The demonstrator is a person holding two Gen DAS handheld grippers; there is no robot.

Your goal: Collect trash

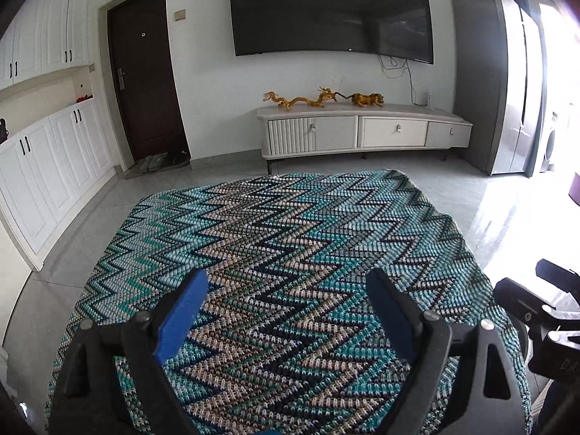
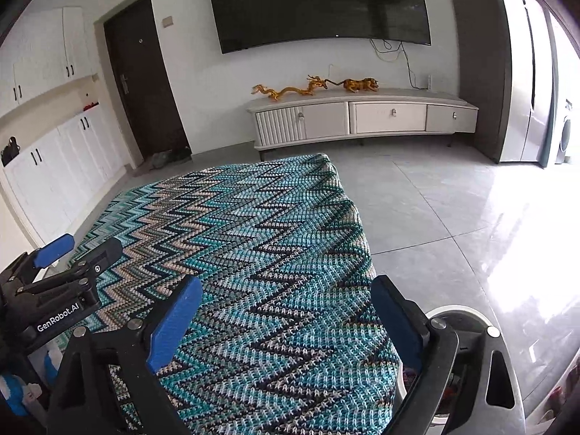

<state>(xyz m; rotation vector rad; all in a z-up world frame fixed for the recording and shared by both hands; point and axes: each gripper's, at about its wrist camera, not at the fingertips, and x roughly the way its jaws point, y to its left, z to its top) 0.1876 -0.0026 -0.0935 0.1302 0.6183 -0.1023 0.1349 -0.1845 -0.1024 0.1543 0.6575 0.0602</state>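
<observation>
My left gripper [image 1: 286, 286] is open and empty, held above a table covered by a blue zigzag knitted cloth [image 1: 282, 239]. My right gripper [image 2: 286, 290] is open and empty above the right part of the same cloth [image 2: 253, 224]. No trash shows on the cloth. A white round bin rim [image 2: 456, 313] shows just right of the table, behind my right finger; its inside is mostly hidden. The left gripper also shows in the right wrist view [image 2: 69, 257], and part of the right gripper shows in the left wrist view [image 1: 536, 304].
A white TV cabinet [image 1: 362, 130] with golden figurines [image 1: 301, 99] stands at the far wall under a large TV [image 1: 333, 11]. White cupboards [image 1: 47, 166] line the left wall beside a dark door [image 1: 145, 72]. A grey fridge [image 1: 507, 83] stands at the right. Grey tiled floor [image 2: 453, 217] surrounds the table.
</observation>
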